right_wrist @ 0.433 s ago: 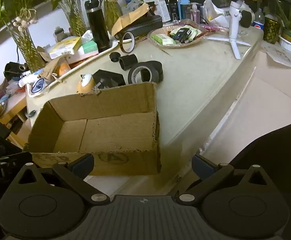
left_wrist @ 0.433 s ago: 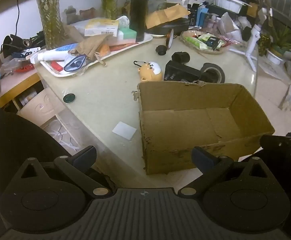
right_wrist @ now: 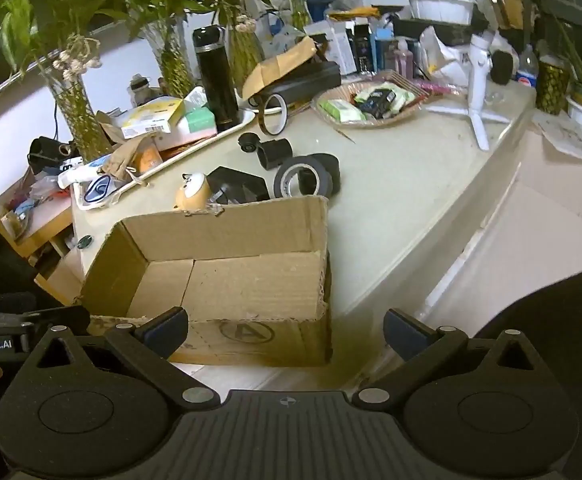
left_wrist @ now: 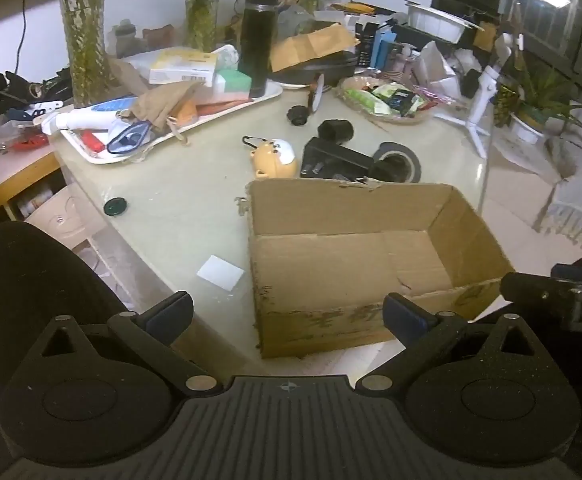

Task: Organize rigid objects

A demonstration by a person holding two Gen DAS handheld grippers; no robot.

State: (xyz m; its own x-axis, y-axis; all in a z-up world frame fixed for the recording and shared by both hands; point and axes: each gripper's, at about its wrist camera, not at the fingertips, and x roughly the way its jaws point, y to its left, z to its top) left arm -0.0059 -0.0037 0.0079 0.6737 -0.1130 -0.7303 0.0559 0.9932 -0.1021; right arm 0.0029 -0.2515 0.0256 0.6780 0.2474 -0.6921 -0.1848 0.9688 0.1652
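An open, empty cardboard box (left_wrist: 355,256) (right_wrist: 227,280) sits at the table's near edge. Behind it lie a yellow-and-white round toy with a clip (left_wrist: 275,158) (right_wrist: 193,194), a black angular block (left_wrist: 335,160) (right_wrist: 237,190), a roll of black tape (left_wrist: 397,160) (right_wrist: 303,178), a black cylinder (left_wrist: 335,130) (right_wrist: 275,152) and a small black cap (left_wrist: 298,115) (right_wrist: 248,142). My left gripper (left_wrist: 287,314) is open and empty, in front of the box's near left corner. My right gripper (right_wrist: 287,330) is open and empty, at the box's near right corner.
A white tray (left_wrist: 227,110) of clutter, a black flask (left_wrist: 257,36) (right_wrist: 215,80), glass vases with plants (left_wrist: 83,40), a snack basket (left_wrist: 387,100) (right_wrist: 365,104) and a white tripod (left_wrist: 483,92) (right_wrist: 477,92) stand behind. A dark green lid (left_wrist: 115,206) and white card (left_wrist: 221,272) lie left of the box.
Both grippers have shifted only slightly; the views sit a little closer to the box. Nothing was picked up or moved.
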